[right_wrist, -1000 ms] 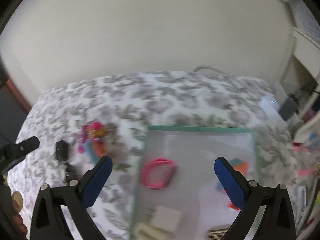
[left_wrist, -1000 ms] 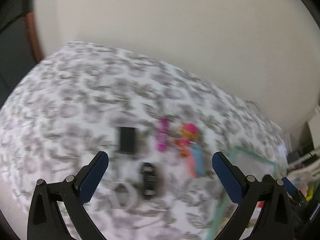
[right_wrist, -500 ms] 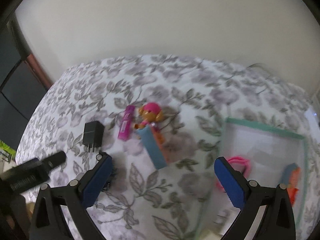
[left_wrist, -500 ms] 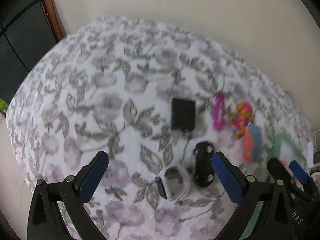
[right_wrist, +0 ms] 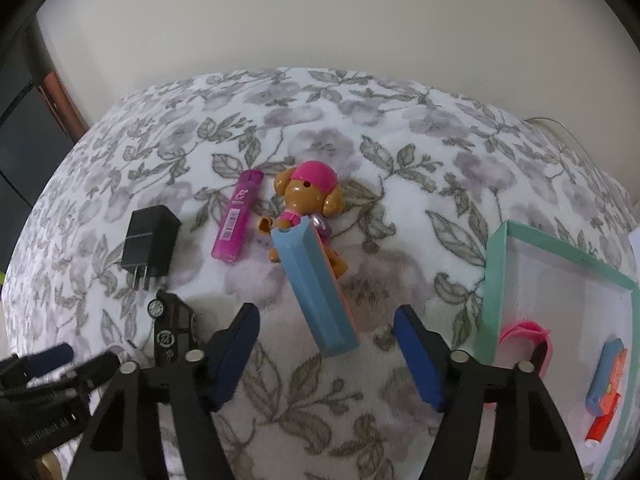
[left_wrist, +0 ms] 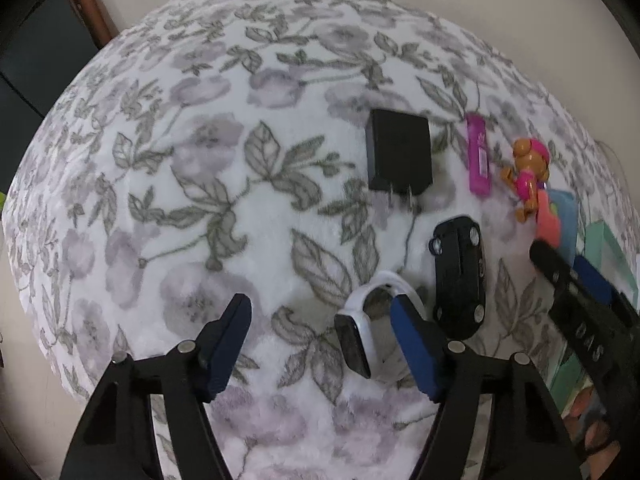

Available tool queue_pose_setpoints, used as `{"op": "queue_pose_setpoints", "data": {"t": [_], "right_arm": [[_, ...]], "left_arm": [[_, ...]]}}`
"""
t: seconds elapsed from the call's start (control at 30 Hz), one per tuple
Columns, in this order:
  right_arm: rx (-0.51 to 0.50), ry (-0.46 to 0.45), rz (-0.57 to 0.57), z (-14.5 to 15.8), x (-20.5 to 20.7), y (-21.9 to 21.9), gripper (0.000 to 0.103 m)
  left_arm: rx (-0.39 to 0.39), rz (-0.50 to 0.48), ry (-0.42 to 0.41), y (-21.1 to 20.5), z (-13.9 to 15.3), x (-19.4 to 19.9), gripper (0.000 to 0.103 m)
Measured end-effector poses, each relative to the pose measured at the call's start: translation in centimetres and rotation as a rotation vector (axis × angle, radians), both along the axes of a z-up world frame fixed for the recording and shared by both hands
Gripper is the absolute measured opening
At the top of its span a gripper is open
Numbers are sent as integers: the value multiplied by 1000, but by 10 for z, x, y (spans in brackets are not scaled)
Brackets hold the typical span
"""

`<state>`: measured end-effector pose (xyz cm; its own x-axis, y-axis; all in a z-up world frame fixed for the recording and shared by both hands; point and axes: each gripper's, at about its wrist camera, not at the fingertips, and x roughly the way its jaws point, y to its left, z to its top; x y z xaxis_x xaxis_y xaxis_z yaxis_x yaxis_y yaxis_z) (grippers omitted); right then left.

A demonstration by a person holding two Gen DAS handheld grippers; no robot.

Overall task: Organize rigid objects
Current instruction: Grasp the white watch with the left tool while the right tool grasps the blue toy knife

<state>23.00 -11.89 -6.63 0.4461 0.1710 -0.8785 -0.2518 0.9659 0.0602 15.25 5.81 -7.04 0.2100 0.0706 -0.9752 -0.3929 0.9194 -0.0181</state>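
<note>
done: pink band in tray, lower right | left: charger, car, smartwatch, dispenser (upper centre) | my left gripper, right gripper: jaws closing, apart, gripping nothing

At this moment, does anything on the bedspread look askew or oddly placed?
Yes. The blue bar lies slanted across the dog figure, covering its lower body rather than resting flat on the bedspread. The toy car lies upside down, wheels up. Nothing looks spilled or broken.
</note>
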Motion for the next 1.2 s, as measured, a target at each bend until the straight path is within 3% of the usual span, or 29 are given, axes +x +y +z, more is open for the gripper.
{"op": "queue_pose_setpoints", "data": {"t": [0.1,0.17,0.33,0.4,0.67,0.77,0.83,1.2], "right_arm": [[-3,-12,6,-3,4,3,54],[-20,-20,10,-5,6,5,42],[7,-21,14,-6,7,5,29],[8,-18,24,-6,6,6,28],[33,0,17,-6,3,1,25],[34,15,16,-6,0,-1,24],[37,26,14,-6,-2,-3,23],[94,113,-19,-4,-16,-18,22]], "left_arm": [[3,-21,17,-5,-6,1,64],[-6,-33,27,-7,-9,2,51],[-10,-72,51,-18,-18,4,48],[4,-81,54,-26,-21,6,47],[19,-110,45,-39,-17,12,26],[11,-102,37,-41,-17,13,24],[5,-92,35,-40,-16,11,15],[-9,-45,7,-39,-3,-2,13]]}}
